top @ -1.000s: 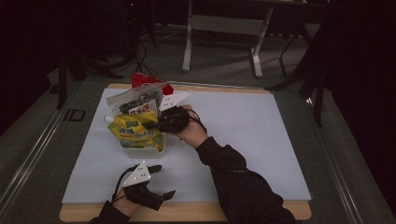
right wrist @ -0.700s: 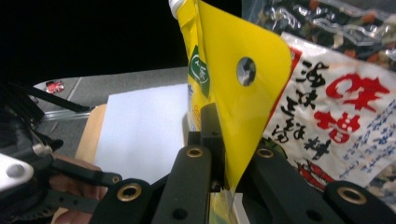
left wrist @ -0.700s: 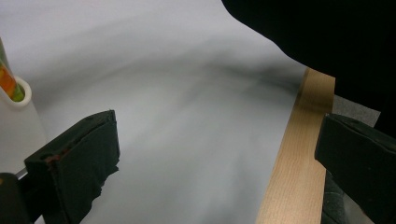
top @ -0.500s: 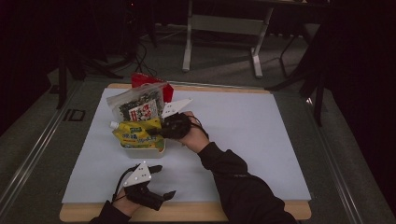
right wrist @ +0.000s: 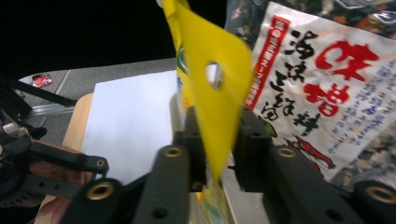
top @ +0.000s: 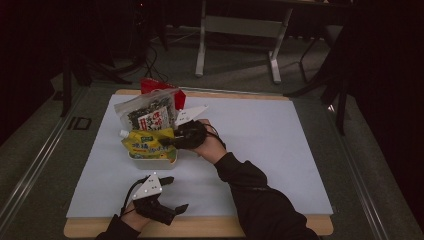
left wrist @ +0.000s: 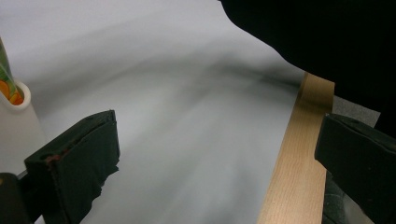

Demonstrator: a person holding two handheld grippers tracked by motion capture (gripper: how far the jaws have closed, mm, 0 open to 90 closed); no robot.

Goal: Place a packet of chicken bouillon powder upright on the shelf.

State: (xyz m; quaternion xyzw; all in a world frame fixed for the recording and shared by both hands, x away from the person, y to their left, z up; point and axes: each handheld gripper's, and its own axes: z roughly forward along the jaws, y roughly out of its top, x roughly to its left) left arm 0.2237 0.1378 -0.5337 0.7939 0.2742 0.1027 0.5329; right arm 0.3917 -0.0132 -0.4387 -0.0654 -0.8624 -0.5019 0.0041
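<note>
A yellow pouch lies across a small white tub left of the table's middle. Behind it leans a clear seaweed bag with a red and white label. My right gripper reaches the pouch's right end. In the right gripper view the pouch's thin yellow edge hangs between the jaws of that gripper, which have just been opening and stand slightly apart around it, with the seaweed bag close behind. My left gripper rests near the front edge, its jaws wide open on nothing.
A red packet sits behind the seaweed bag at the table's far edge. A white sheet covers the wooden table. The tub's wall stands left of my left gripper. My right forearm crosses the front middle.
The yellow pouch has settled lower across the tub and the seaweed bag stands more upright behind it. My right hand shifted only slightly. The left gripper has not moved.
</note>
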